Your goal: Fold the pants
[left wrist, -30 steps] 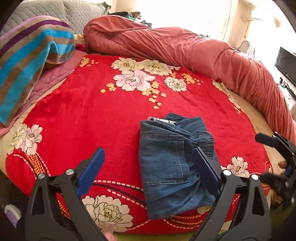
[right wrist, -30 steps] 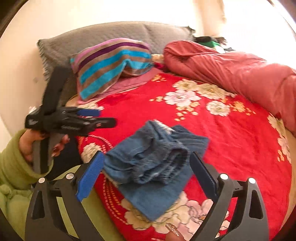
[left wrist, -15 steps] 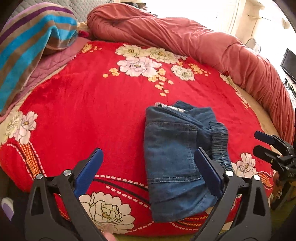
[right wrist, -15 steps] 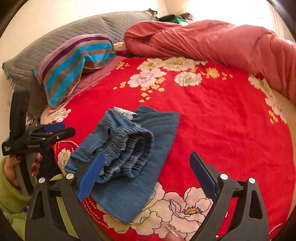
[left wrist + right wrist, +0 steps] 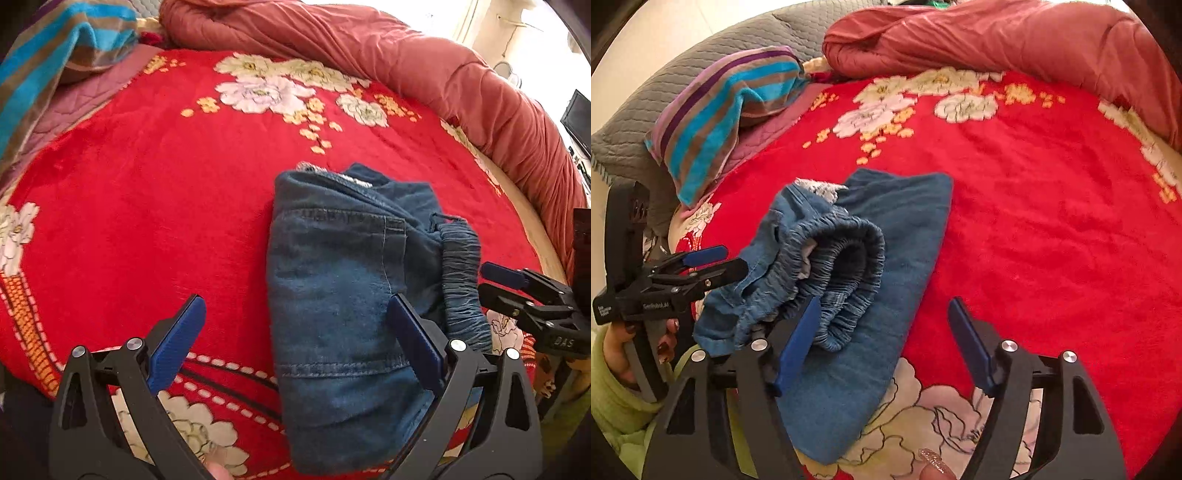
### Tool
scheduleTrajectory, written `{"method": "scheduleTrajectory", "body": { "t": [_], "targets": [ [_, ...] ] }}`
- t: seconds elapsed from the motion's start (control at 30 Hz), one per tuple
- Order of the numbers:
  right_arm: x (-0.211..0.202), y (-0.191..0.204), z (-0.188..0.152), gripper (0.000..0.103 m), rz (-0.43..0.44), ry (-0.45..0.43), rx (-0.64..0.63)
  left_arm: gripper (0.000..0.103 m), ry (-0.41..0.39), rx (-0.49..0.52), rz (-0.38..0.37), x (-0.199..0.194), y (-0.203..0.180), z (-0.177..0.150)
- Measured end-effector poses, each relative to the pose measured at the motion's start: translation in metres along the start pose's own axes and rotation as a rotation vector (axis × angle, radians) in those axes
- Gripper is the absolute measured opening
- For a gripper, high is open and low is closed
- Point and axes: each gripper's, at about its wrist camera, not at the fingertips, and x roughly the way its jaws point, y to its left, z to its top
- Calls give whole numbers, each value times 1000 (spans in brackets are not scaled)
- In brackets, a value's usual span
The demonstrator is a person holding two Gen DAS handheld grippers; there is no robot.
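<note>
Here, in the left wrist view, the left gripper is standing wide apart, the folded pants lying between and under its right finger. In the right wrist view, the right gripper has just been closing, gripping nothing; its left finger is overlapping the pants' waistband.

You are seeing "GenRobot.AI" in white letters on the black body of the left gripper. On the right gripper, the body is showing "DAS". Other small labels are staying unreadable.
</note>
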Motion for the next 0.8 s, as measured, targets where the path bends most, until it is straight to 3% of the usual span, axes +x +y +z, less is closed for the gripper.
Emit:
{"method": "scheduleTrajectory", "body": {
  "t": [0.2,0.67,0.8],
  "targets": [
    [18,-7,3,69,49,40,50,90,31,20,-9,18,-5,2],
    [33,-7,9,70,114,43,28,59,42,57,-46,33,-17,9],
    [36,-5,11,59,143,31,24,53,38,77,-40,32,-21,10]
  ]
}}
